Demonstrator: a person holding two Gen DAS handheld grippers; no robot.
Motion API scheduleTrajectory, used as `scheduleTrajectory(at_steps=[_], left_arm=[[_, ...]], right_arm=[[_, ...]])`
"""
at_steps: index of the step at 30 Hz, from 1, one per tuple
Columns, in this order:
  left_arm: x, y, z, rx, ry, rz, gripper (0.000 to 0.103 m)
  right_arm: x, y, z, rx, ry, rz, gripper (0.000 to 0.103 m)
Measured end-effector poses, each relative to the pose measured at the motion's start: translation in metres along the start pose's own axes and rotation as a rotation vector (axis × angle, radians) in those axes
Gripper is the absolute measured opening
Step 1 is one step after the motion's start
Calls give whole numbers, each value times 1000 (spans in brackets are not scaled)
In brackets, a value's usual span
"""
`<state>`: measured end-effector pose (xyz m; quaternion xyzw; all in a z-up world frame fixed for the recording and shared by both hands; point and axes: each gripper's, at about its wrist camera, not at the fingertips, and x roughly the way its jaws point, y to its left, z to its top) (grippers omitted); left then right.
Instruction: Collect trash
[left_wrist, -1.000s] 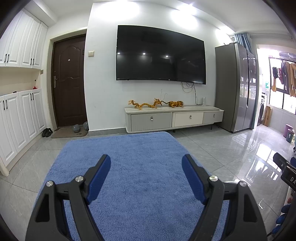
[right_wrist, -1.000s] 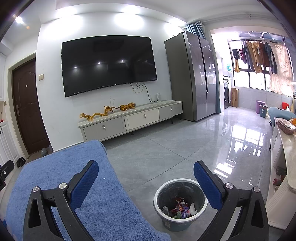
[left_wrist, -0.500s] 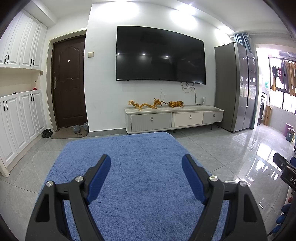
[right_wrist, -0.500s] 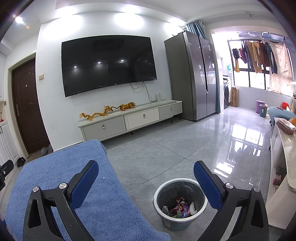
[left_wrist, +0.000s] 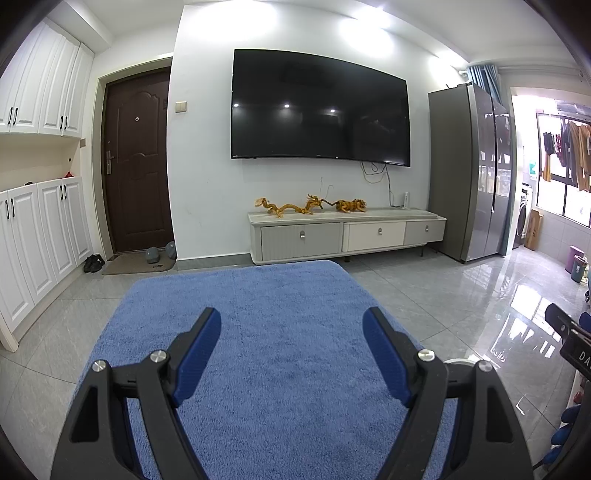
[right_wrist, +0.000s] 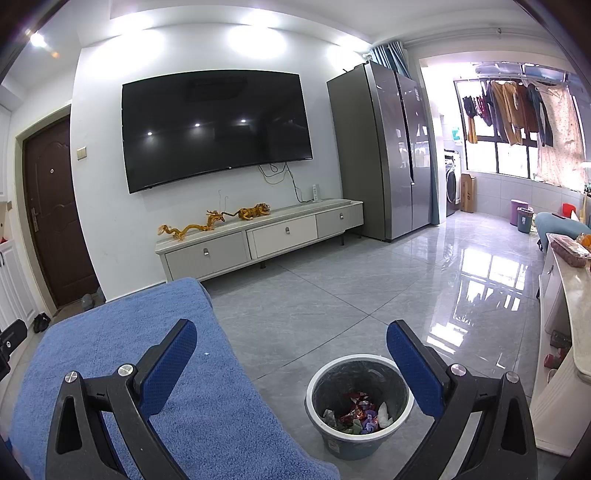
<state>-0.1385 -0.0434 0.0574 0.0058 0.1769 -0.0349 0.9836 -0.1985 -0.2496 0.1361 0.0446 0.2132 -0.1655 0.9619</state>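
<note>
Left gripper (left_wrist: 291, 343) jaws apart over the blue rug (left_wrist: 280, 295). Right gripper (right_wrist: 291, 354) jaws apart, empty, above the trash bin (right_wrist: 360, 406) holding wrappers (right_wrist: 356, 413).

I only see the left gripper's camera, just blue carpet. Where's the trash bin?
Observer: The trash bin stands on the grey tiles, just right of the blue carpet, in front of the right gripper.
Operator: Is there stuff inside?
Observer: Yes, crumpled wrappers lie at the bottom.
Operator: Is the right gripper holding any trash?
Observer: No, its jaws are wide open with nothing between them.
</note>
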Motion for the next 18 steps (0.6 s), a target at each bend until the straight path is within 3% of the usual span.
scheduleTrajectory(at_steps=[18], left_arm=[[5, 1, -4, -1, 15, -17, 78]], right_arm=[[0, -1, 2, 2, 1, 0, 103]])
